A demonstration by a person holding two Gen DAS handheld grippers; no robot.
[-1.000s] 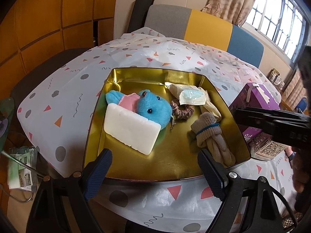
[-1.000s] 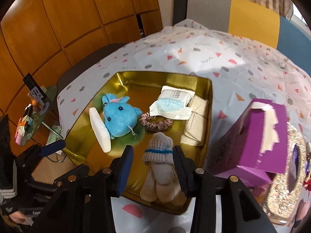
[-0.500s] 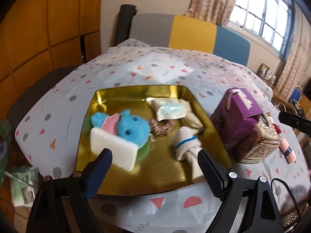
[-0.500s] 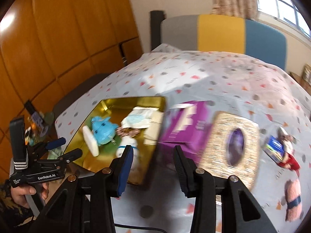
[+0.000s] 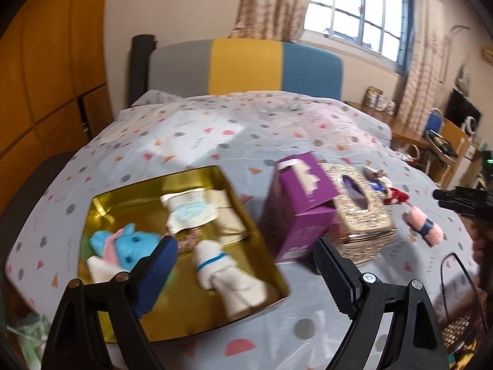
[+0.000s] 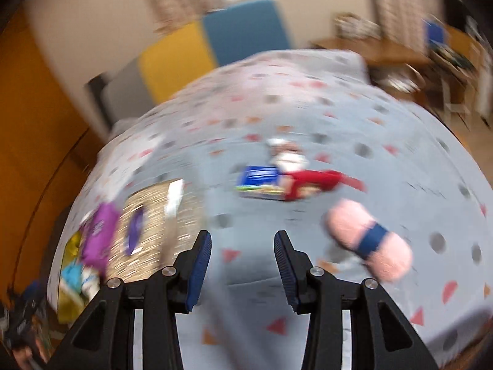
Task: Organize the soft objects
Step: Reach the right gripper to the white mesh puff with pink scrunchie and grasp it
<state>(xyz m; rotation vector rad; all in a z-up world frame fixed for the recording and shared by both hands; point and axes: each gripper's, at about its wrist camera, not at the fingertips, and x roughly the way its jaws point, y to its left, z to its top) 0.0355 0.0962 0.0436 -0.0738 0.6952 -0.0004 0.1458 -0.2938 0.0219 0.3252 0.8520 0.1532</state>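
- Both views are swinging away from the tray (image 5: pixel 240 203) toward the far side of the bench (image 5: pixel 215 141); a second ago the right tool (image 6: pixel 242 260) was looking straight down at the white sock (image 5: pixel 228 277), and now it is facing bare cloth with loose items ahead.
- Tray is lying at the bench's near left corner, holding the blue plush (image 5: pixel 129 245), the white sock, a mask pack (image 5: pixel 191 212) and a scrunchie, partly hidden.
- Purple box (image 5: pixel 295 209) and glitter box (image 5: pixel 360 219) are standing touching each other, just beside the tray.
- Left tool (image 5: pixel 243 274) is hovering over the tray's near edge with its jaws wide apart and nothing between them.
- Right tool is standing partly apart and empty.
- Pink roll (image 6: pixel 369 240) with a blue band is lying just right of the right tool; a red-clad doll (image 6: pixel 308 178) and a blue packet (image 6: pixel 258 178) are lying beyond it.
- Step in hand looks like reaching for the next soft item, most likely the pink roll.
- Next move is calling for shifting the right tool rightward over the roll, lowering, then closing across its banded middle.
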